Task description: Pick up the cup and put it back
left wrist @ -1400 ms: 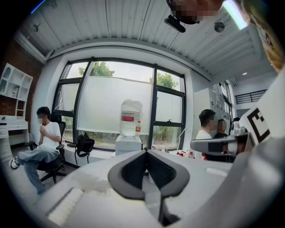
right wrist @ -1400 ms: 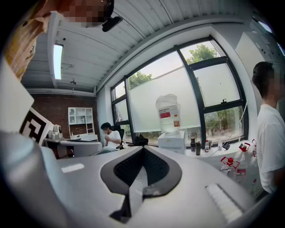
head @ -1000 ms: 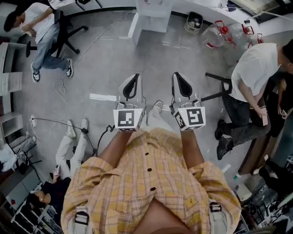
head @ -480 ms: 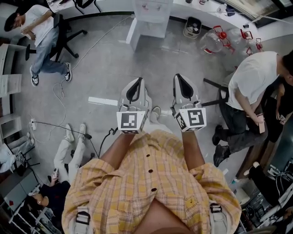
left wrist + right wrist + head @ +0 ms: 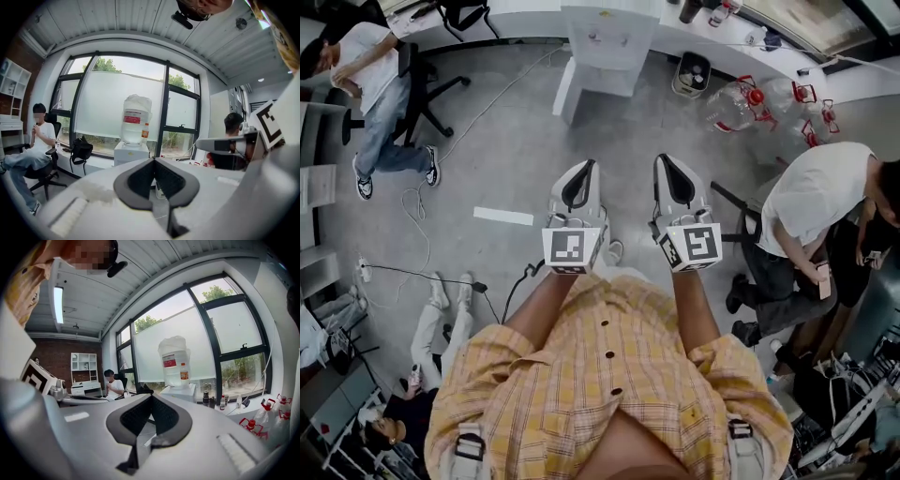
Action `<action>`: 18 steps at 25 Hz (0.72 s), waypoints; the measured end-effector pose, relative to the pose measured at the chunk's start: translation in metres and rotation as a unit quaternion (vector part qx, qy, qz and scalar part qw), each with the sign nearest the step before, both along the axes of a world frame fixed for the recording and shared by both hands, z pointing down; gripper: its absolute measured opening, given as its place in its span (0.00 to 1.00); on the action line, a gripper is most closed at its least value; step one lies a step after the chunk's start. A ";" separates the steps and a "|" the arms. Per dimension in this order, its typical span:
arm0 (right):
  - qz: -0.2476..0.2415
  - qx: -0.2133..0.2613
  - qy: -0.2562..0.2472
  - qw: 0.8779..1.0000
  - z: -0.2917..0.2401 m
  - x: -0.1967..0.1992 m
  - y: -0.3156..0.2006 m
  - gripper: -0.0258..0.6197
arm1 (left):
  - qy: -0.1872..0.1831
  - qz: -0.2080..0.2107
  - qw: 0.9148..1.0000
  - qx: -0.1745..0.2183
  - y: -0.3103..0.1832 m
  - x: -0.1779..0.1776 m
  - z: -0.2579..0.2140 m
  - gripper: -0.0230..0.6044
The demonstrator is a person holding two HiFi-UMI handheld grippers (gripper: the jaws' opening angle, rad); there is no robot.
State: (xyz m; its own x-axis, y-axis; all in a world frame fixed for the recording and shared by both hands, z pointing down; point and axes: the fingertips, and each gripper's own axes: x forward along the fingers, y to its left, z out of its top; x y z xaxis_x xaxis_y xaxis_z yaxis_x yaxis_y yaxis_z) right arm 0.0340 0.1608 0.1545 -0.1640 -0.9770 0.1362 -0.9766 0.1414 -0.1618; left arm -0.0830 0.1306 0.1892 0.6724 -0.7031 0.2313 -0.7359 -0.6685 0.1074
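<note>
A cup cannot be told apart with certainty in any view. Only small dark vessels (image 5: pixel 205 398) are seen on the long white surface (image 5: pixel 759 54) under the windows, near the water dispenser (image 5: pixel 605 42), and they are too small for their kind to be settled.

The left hand-held gripper (image 5: pixel 584 165) is closed completely. In the left gripper view its two jaws are seen meeting at the tips, and nothing is caught between them. The right hand-held gripper (image 5: pixel 662 159) is closed in the same way and is likewise empty, with its tips touching. Both are held side by side, slightly apart, in front of the person's yellow checked shirt (image 5: pixel 609 375) and above the grey floor (image 5: pixel 506 141), well away from the surface.

Each jaw is formed as a smooth, pale grey moulded shell lined with a dark, finely ribbed pad. With the tips together, a leaf-shaped hollow is enclosed behind them. A white cube printed with black square markers (image 5: pixel 572 248) is carried at the rear of the left tool, and another (image 5: pixel 694 246) at the rear of the right.

The dispenser is a boxy white cabinet, topped by an inverted clear bottle with a red label (image 5: pixel 174 362). Clear round jugs with red caps (image 5: pixel 733 105) are set on the floor below the surface.
</note>
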 end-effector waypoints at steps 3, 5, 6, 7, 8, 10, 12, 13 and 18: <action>0.000 -0.003 0.002 1.000 0.000 0.003 -0.037 0.02 | 0.004 0.001 1.000 -0.007 -0.035 0.003 0.001 0.04; -0.002 -0.004 0.006 1.000 0.001 0.004 -0.060 0.02 | 0.009 0.000 1.000 -0.012 -0.059 0.006 0.001 0.04; -0.002 -0.005 0.008 1.000 0.002 0.005 -0.071 0.02 | 0.010 0.000 1.000 -0.014 -0.069 0.006 0.003 0.04; 0.000 -0.005 0.011 1.000 0.002 0.005 -0.080 0.03 | 0.012 0.000 1.000 -0.016 -0.079 0.007 0.005 0.04; 0.003 -0.005 0.012 1.000 0.003 0.007 -0.088 0.03 | 0.013 0.000 1.000 -0.020 -0.088 0.008 0.008 0.04; 0.010 -0.005 0.014 1.000 0.005 0.011 -0.105 0.03 | 0.013 -0.002 0.999 -0.029 -0.105 0.010 0.014 0.04; 0.017 -0.003 0.012 1.000 0.009 0.016 -0.122 0.03 | 0.012 -0.003 0.999 -0.036 -0.121 0.012 0.022 0.04; 0.021 -0.003 0.011 1.000 0.012 0.018 -0.129 0.03 | 0.010 -0.003 0.999 -0.039 -0.128 0.013 0.028 0.04; 0.038 -0.010 0.002 0.999 0.045 0.032 -0.151 0.03 | 0.002 0.001 0.999 -0.048 -0.155 0.026 0.059 0.04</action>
State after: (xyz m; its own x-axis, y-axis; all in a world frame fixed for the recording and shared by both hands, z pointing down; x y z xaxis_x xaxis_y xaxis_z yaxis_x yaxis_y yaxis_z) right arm 0.0663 0.0097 0.1993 -0.0882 -0.9837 0.1566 -0.9851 0.0628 -0.1600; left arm -0.0574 -0.0244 0.2481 0.6740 -0.6772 0.2952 -0.7348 -0.6558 0.1732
